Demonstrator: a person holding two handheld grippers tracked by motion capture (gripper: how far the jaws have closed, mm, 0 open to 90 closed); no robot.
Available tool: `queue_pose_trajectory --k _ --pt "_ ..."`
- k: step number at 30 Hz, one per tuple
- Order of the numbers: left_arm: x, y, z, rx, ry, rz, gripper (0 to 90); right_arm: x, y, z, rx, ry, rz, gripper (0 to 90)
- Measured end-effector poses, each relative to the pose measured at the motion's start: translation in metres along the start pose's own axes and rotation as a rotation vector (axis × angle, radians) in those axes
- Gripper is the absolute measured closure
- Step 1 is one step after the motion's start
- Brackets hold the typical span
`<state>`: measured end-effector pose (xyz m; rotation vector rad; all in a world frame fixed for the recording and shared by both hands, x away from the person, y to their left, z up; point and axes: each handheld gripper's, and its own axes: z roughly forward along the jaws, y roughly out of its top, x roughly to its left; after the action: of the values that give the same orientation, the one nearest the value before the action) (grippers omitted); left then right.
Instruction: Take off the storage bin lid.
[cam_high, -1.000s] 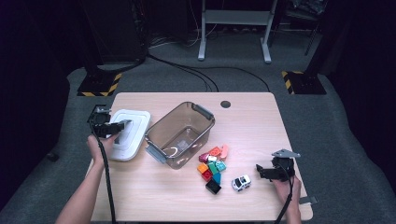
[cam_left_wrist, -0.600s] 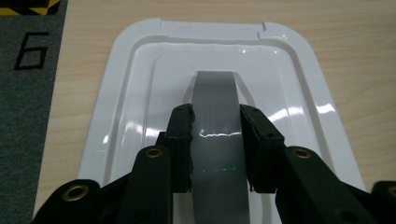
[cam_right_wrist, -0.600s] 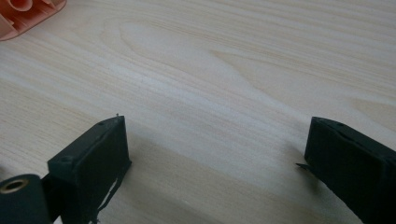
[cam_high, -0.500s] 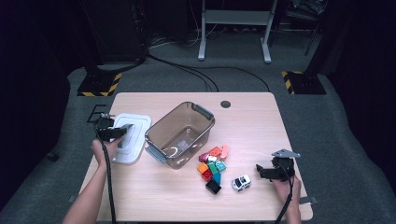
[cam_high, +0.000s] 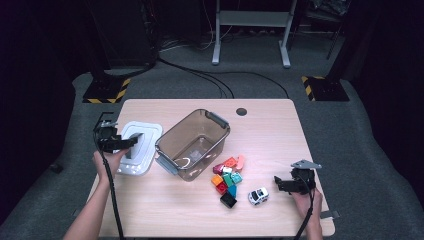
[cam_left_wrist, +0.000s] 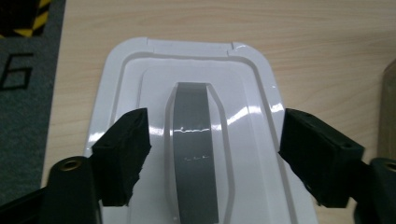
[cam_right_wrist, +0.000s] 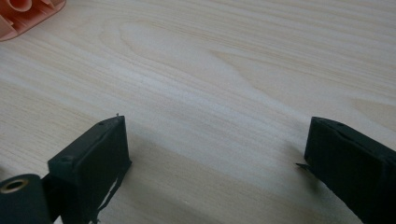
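Observation:
A white box lid (cam_high: 136, 149) with a grey handle (cam_left_wrist: 194, 140) lies flat at the table's left. My left gripper (cam_high: 131, 144) hovers just over it, open, its jaws either side of the handle (cam_high: 136, 145); the gripper (cam_left_wrist: 212, 149) grips nothing. A clear grey bin (cam_high: 194, 143) stands empty beside the lid (cam_left_wrist: 196, 60). A heap of coloured blocks (cam_high: 227, 175) and a small white toy car (cam_high: 258, 195) lie right of the bin. My right gripper (cam_high: 278, 183) rests low near the car, open over bare wood, seen close as (cam_right_wrist: 217, 154).
A peach block corner (cam_right_wrist: 28, 14) shows at the top left of the right gripper view. The table (cam_high: 270, 135) has a cable hole (cam_high: 241, 111) at the back. Dark floor, cables and stand legs surround it.
My left gripper has moved right and down from the table's left edge onto the lid, now straddling its handle. The right gripper has stayed put.

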<state>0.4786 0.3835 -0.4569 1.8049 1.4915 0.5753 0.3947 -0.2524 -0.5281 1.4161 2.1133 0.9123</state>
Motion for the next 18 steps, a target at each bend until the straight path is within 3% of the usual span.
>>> queue_pose_trajectory --k 1,6,15,17,18 --pt "-0.002 -0.003 -0.005 -0.006 -0.003 0.014 15.1 0.000 0.000 0.000 0.001 -0.001 -0.001 5.8" --pt "-0.015 -0.028 -0.027 -0.040 -0.018 0.074 9.9 0.000 0.000 0.000 0.001 -0.002 0.000 5.8" --pt "-0.045 -0.094 -0.046 -0.068 -0.042 0.084 0.9 0.000 0.000 0.000 0.001 -0.003 0.000 5.8" --pt "-0.057 -0.110 -0.046 -0.051 -0.053 0.109 0.2 0.000 0.000 0.000 0.000 -0.004 -0.005 5.7" --pt "-0.057 -0.110 -0.046 -0.051 -0.053 0.109 0.2 0.000 0.000 0.000 0.000 -0.004 -0.005 5.7"
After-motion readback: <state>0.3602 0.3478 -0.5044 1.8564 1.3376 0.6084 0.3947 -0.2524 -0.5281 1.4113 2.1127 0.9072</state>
